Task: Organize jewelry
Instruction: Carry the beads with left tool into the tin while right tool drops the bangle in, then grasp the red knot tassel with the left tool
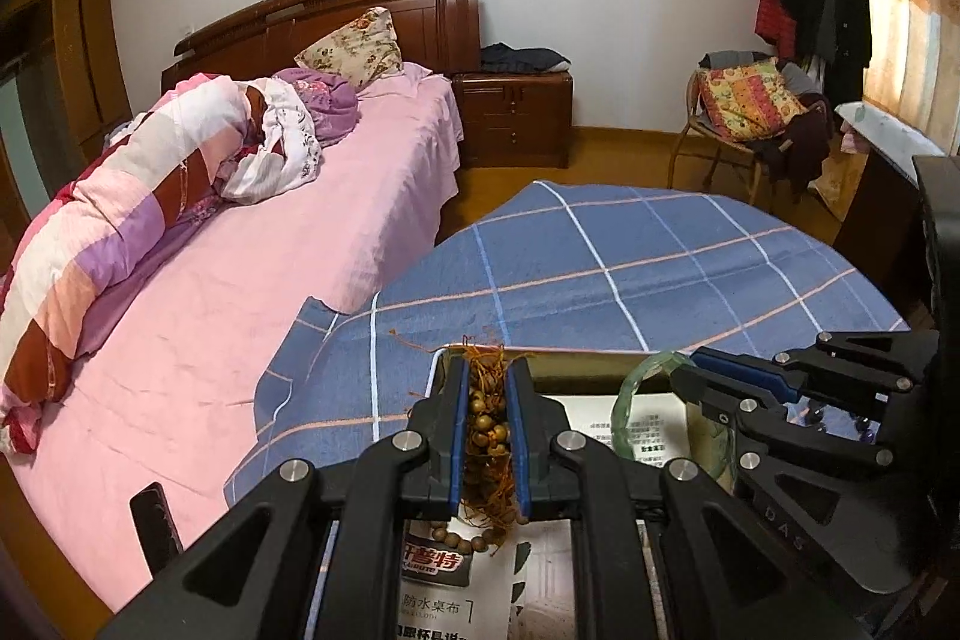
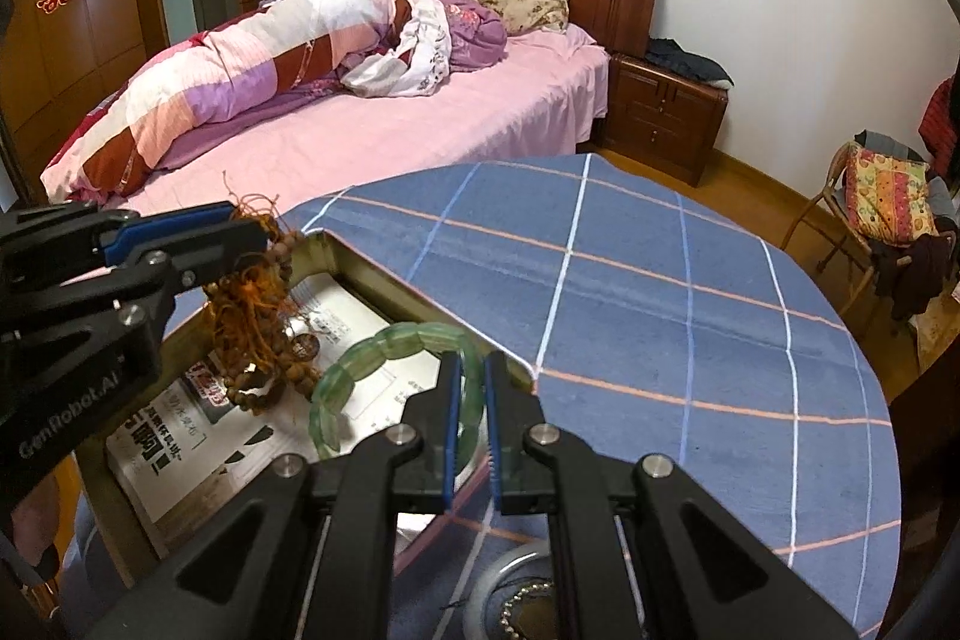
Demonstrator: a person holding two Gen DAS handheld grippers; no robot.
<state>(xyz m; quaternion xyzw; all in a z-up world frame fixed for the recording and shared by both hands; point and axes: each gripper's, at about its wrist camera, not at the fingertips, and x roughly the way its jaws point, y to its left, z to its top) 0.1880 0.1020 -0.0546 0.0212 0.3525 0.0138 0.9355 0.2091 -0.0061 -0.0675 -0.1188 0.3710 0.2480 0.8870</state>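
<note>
- Left gripper (image 1: 487, 376), nearest the left wrist camera: its fingers (image 1: 461, 430) stood narrow, clamped on a wooden bead string (image 1: 486, 430) with orange tassels, held above the open box (image 1: 588, 361).
- Right gripper (image 2: 472, 370), nearest the right wrist camera: its fingers (image 2: 451, 418) stood narrow, pinching the near right arc of a green bangle (image 2: 384, 358); the rest of the ring hung free over the box's right side.
- The box (image 2: 372, 274) sat at the near left of the bench (image 2: 690, 328), under a blue checked cloth; printed paper (image 2: 180, 436) lined its bottom.
- A further loop of brown beads (image 2: 264, 388) hung down to the paper, below the held string.
- A round dish (image 2: 516, 574) holding a beaded piece lay on the bench just under the right gripper.
- Far left: a bed (image 2: 372, 142) with a pink sheet.
</note>
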